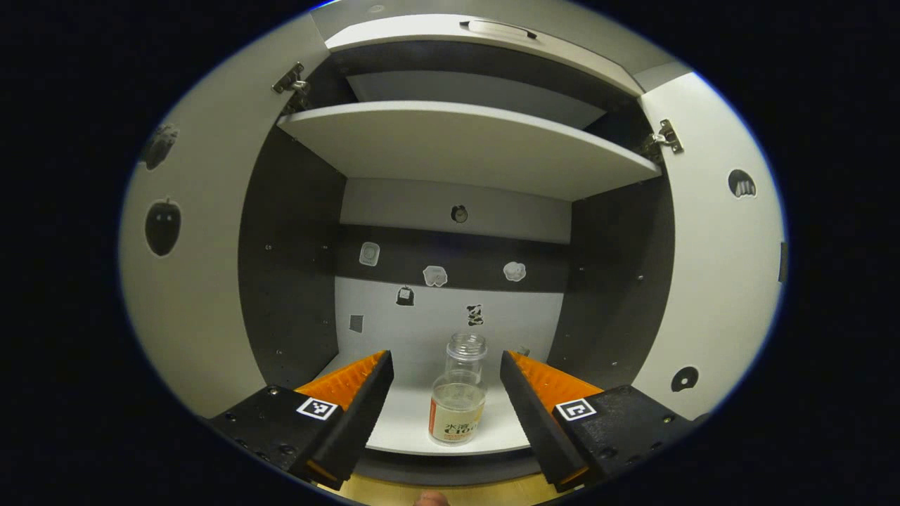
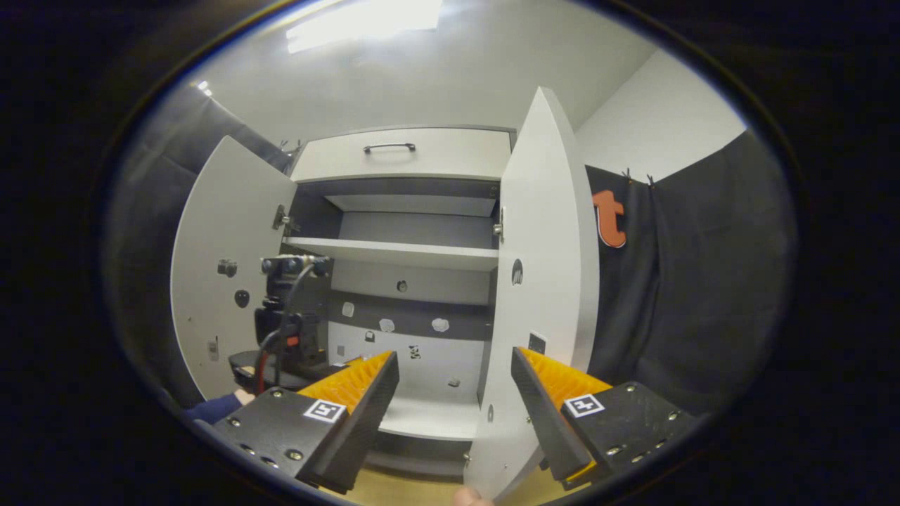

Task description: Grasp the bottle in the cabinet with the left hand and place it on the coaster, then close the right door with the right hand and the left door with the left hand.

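Observation:
A clear capless bottle with a pale label stands upright near the front edge of the cabinet's bottom shelf. My left gripper is open, its orange-and-black fingers flanking the bottle without touching it. The left door and right door both stand open. In the right gripper view my right gripper is open and empty, back from the cabinet, with the right door seen nearly edge-on just ahead of it. The left gripper's body and a sleeve appear at the cabinet's lower left.
A white upper shelf spans the cabinet above the bottle. A drawer with a handle sits on top. Small stickers dot the back wall and doors. A wooden surface runs below the cabinet. Black cloth hangs to the right.

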`<state>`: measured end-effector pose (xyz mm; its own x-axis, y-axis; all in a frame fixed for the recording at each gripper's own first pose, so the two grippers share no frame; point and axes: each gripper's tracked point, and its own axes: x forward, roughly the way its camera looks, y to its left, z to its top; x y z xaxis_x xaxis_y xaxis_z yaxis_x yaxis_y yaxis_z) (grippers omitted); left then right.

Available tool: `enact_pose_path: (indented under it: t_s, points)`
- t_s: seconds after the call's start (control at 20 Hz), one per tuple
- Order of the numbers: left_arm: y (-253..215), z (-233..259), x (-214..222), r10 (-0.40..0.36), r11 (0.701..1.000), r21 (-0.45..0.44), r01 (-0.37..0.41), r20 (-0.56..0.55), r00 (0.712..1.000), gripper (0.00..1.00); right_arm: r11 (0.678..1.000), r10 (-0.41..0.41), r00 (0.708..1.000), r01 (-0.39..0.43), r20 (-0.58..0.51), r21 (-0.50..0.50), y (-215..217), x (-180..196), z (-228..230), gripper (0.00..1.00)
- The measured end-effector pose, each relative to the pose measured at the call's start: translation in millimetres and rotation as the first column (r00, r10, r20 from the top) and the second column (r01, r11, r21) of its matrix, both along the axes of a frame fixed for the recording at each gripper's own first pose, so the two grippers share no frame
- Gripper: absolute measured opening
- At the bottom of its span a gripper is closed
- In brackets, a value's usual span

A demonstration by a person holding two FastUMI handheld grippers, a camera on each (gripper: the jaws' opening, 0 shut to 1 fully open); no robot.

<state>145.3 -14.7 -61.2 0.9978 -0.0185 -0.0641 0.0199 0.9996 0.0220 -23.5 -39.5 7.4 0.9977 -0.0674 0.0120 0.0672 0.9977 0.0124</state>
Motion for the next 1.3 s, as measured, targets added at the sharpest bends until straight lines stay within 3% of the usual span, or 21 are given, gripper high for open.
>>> enact_pose_path:
  t_s: [0.05,0.1,0.15,0.5,0.65,1.0,1.05,1.1,1.3]
  points:
    - [0.5,-6.7,8.2,0.0,1.0,0.003,0.0,-0.013,1.0,0.97,1.0,-0.003,1.0,0.003,-0.001,0.001,-0.3,-1.2,0.1,0.92]
    - [0.7,-11.9,16.6,0.003,1.0,0.004,-0.003,-0.024,1.0,0.97,1.0,-0.007,1.0,0.007,-0.002,-0.001,-1.6,-1.0,-0.4,0.97]
    - [0.6,-18.5,23.7,0.006,1.0,0.007,-0.006,-0.036,0.999,0.96,1.0,-0.011,1.0,0.011,-0.002,-0.002,-2.4,-1.4,-0.3,0.92]
    - [-8.4,-57.0,60.9,-0.003,1.0,0.024,0.006,-0.137,0.991,0.93,1.0,-0.03,0.999,0.03,-0.014,0.006,-5.9,-3.5,-1.0,0.97]
    - [-13.0,-58.4,66.2,-0.008,1.0,0.019,0.011,-0.133,0.991,0.73,0.999,-0.03,0.999,0.03,-0.018,0.013,-5.0,-4.5,-1.5,0.97]
    - [-21.0,-48.2,62.0,-0.029,0.996,0.082,0.038,-0.101,0.994,0.63,0.999,-0.015,1.0,0.015,0.005,0.036,-5.3,-13.1,4.8,0.97]
    - [-24.6,-50.2,59.1,-0.038,0.996,0.081,0.048,-0.115,0.993,0.51,0.999,-0.012,1.0,0.012,0.009,0.04,-5.5,-14.7,6.2,0.97]
    - [-26.1,-53.2,50.9,-0.043,0.994,0.09,0.055,-0.133,0.99,0.46,0.999,-0.011,1.0,0.01,0.014,0.042,-6.1,-16.2,7.2,0.97]
    - [-29.4,-48.8,27.8,-0.059,0.994,0.081,0.068,-0.115,0.992,0.44,0.999,0.001,1.0,-0.003,0.027,0.054,-7.6,-25.8,10.8,0.97]
